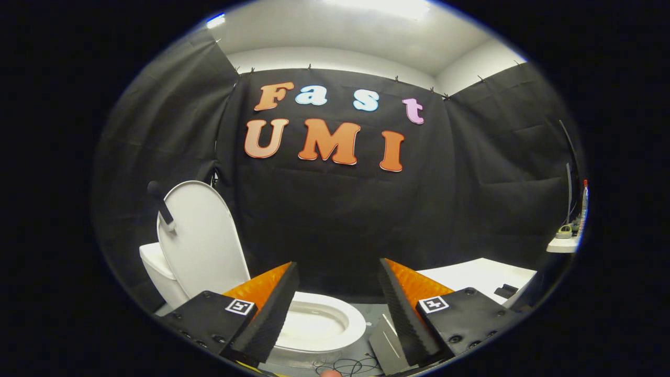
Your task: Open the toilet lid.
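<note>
toilet lid (201, 243): stands raised upright, behind the toilet seat (319, 324) | gripper (337, 277): jaws spread wide, holding nothing, above the seat | white table (481, 275): right of the seat

White toilet lid (201, 241), white bowl (319, 324), black cloth wall (324, 220).

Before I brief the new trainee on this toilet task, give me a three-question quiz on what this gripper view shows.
1. True or false: the toilet lid stands raised.
2. The gripper is: A) open, holding nothing; B) shut on the lid; C) shut on a cable.
3. What lies between the fingers, on the floor in front of the toilet seat?

Key: 1 true, it stands upright beside the tank. 2 A. 3 thin dark cables.
</note>
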`<state>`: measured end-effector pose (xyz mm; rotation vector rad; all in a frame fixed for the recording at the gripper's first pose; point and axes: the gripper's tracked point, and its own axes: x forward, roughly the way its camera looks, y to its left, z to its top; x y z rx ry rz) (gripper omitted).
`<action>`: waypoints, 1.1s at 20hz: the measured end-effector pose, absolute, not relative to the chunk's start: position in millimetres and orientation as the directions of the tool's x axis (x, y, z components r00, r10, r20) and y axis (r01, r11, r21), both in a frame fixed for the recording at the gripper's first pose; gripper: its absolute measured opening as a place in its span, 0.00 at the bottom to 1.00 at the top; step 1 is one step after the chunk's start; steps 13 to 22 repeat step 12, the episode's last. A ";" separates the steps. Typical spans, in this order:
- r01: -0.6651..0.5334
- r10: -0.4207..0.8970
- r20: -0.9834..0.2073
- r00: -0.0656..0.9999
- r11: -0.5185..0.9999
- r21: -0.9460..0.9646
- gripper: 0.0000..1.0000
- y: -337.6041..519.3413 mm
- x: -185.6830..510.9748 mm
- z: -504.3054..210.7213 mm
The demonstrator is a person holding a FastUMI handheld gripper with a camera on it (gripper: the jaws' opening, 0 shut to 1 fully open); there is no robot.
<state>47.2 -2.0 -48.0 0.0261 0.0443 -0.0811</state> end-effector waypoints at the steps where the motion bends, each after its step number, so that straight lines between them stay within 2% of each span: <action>1: 0.075 -0.074 -0.039 0.996 0.997 0.024 0.98 1.1 46.3 -45.2; 11: 0.013 -0.012 -0.022 1.000 0.999 0.045 0.98 24.3 44.2 -36.7; 22: 0.018 -0.017 -0.021 1.000 0.999 0.041 0.98 23.0 44.6 -35.4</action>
